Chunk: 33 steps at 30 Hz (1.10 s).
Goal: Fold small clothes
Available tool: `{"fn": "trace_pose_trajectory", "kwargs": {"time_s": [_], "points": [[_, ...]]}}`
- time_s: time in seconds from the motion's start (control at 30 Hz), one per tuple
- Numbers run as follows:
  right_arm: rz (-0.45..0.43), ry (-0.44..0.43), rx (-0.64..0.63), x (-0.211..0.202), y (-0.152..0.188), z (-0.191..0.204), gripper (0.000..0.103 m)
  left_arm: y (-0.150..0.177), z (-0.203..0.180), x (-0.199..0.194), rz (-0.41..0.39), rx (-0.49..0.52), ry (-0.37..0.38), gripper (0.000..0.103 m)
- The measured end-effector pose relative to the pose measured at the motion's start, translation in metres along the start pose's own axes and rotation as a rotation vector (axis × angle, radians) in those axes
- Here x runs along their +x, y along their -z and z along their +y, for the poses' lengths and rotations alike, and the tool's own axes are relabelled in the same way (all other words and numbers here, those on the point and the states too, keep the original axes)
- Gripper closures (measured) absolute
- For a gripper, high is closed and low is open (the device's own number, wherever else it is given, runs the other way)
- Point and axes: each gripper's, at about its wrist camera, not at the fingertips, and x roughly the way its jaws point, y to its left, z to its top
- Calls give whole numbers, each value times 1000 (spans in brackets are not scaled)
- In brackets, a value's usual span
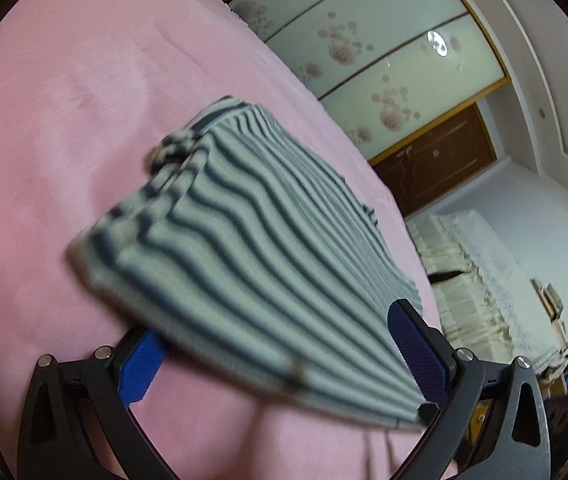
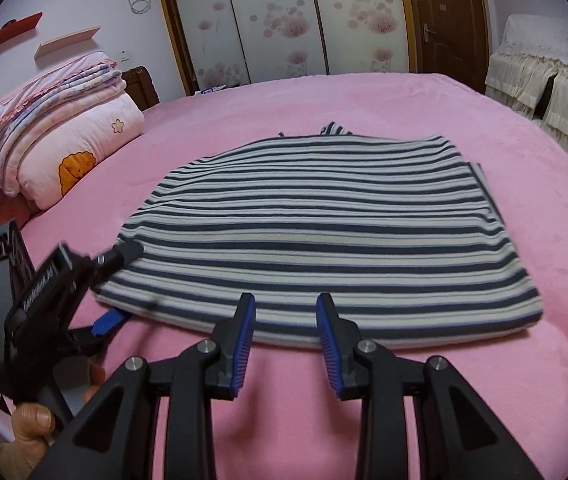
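Striped grey-and-navy cloth, the small garment (image 2: 324,216), lies flat and part-folded on the pink bedspread (image 2: 524,380). By my judgement the near left corner should be pinched through all its layers and carried across evenly. The left gripper (image 1: 284,356) stands wide, one finger under that corner and one over it, not clamped. The right gripper (image 2: 286,320) is half-open and holds nothing, its tips at the near hem.

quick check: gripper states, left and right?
Left gripper: open, fingers straddling a corner of the striped garment, not clamped.
Right gripper: open, empty, at the garment's near edge.
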Motion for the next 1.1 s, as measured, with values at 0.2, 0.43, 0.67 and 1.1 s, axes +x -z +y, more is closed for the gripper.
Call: {"fn": "trace_pose_trajectory", "kwargs": {"time_s": [0.2,0.43,0.67,1.1], "points": [[5,-11,29,18,-4,-5,71,-26,4,22,-81,-59,19,1],[-3,6,48,26,-12,-17,72,-48,4,39,-119,-119,-3,26],[-25,25,61,32,-35,-25,83,-55,6,63,-54,-110,-110,83],[0,47,30,106,-86,-30,101,-58,-59,37,-136,114,-172,86]]}}
